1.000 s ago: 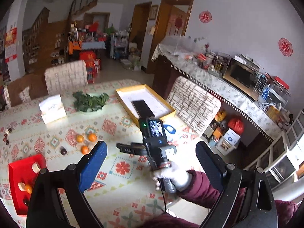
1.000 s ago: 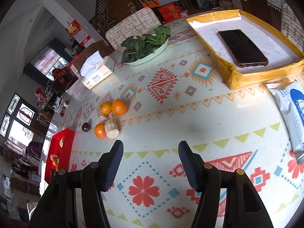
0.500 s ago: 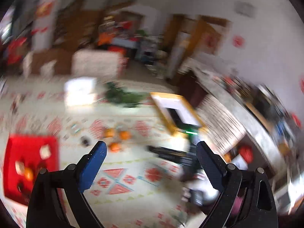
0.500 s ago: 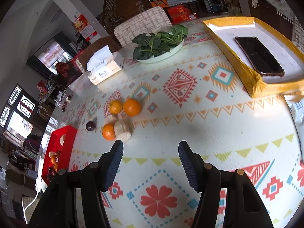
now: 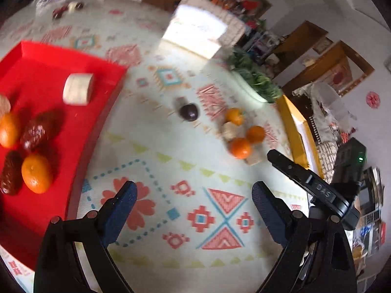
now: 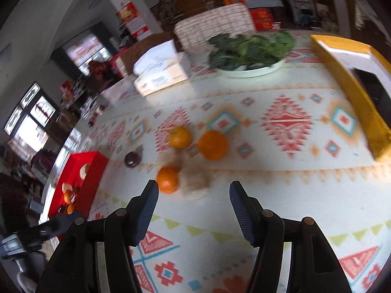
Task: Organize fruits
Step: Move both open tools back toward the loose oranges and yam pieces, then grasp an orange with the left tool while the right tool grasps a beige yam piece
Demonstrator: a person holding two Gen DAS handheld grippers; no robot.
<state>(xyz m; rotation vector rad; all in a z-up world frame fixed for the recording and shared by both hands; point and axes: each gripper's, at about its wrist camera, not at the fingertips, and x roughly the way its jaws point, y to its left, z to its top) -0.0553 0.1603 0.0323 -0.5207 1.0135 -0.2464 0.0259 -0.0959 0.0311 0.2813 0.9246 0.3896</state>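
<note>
At the far left, the red tray (image 5: 73, 131) holds two oranges (image 5: 36, 173), dark dates (image 5: 34, 133) and a pale cut chunk (image 5: 78, 92). The left gripper (image 5: 193, 195) hangs over the patterned tablecloth (image 5: 195, 219) just right of the tray; its jaws stand wide and are closing slightly, with nothing between them. Farther right on the cloth lies a dark round fruit (image 5: 188, 112), well apart from the tray. Next comes a loose cluster: three oranges (image 6: 168, 179) and a pale blurred piece (image 6: 195, 183) touching them. The right gripper (image 6: 194, 207) hovers just short of this cluster, its jaws spread partway and empty, the left fingertip (image 6: 149, 197) near the closest orange. Beyond are a tissue box (image 6: 161, 73), a plate of greens (image 6: 251, 51), and at the right edge a yellow box (image 6: 354, 92) holding a phone (image 6: 374, 88).
</note>
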